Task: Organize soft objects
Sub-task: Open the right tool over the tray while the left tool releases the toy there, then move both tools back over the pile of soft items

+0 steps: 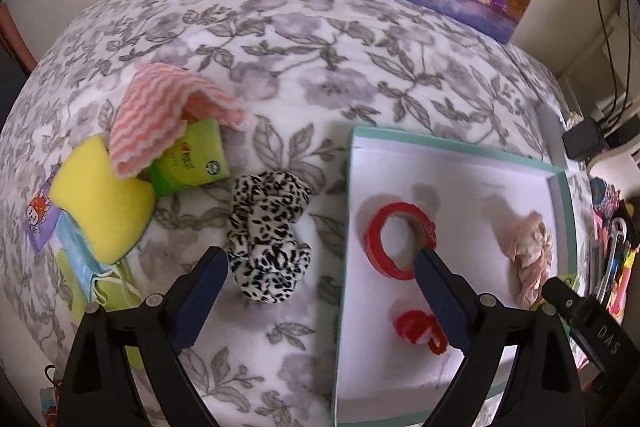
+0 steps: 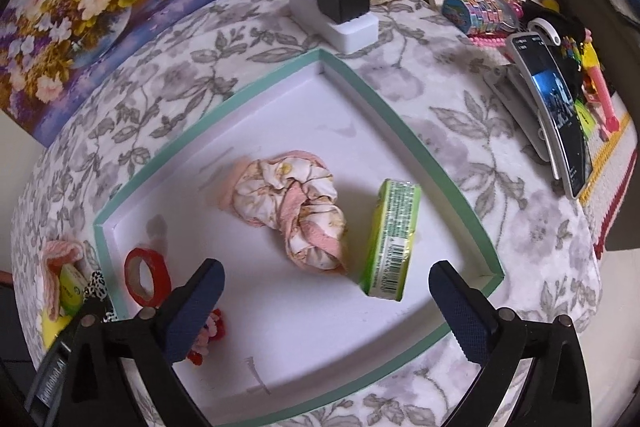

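While the left gripper [image 1: 320, 267] is hovering with its jaws spread wide and nothing between them, the black-and-white spotted fabric scrunchie [image 1: 267, 239] is lying on the grey floral bedspread [image 1: 300, 59], just beside the left blue finger pad [image 1: 202, 291] and near the outer wall of the shallow white tray with a mint-green rim [image 1: 352, 147].

Inside this tray a red roll of tape [image 1: 396, 241] is standing on its edge, a small red-and-white fuzzy piece [image 1: 416, 327] is lying near it, and a pale pink floral crumpled scrunchie [image 1: 528, 251] is resting toward the far side.

To the left of the spotted scrunchie a pile is sitting on the bedspread: a pink-and-white wavy-striped cloth [image 1: 160, 115] is draping over a green tissue packet [image 1: 192, 159] and touching a yellow sponge [image 1: 102, 203], and a light blue face mask [image 1: 80, 259] is lying partly under the sponge.

The right gripper [image 2: 326, 307] is also released, with its jaws wide apart and holding nothing, and it is hanging above the tray [image 2: 372, 87]. Below it a second green tissue packet [image 2: 390, 235] is standing on its long side inside the tray, close beside the pink floral scrunchie [image 2: 292, 211] but, as far as I can see, not touching it. The red tape [image 2: 146, 277] is showing near the left pad.
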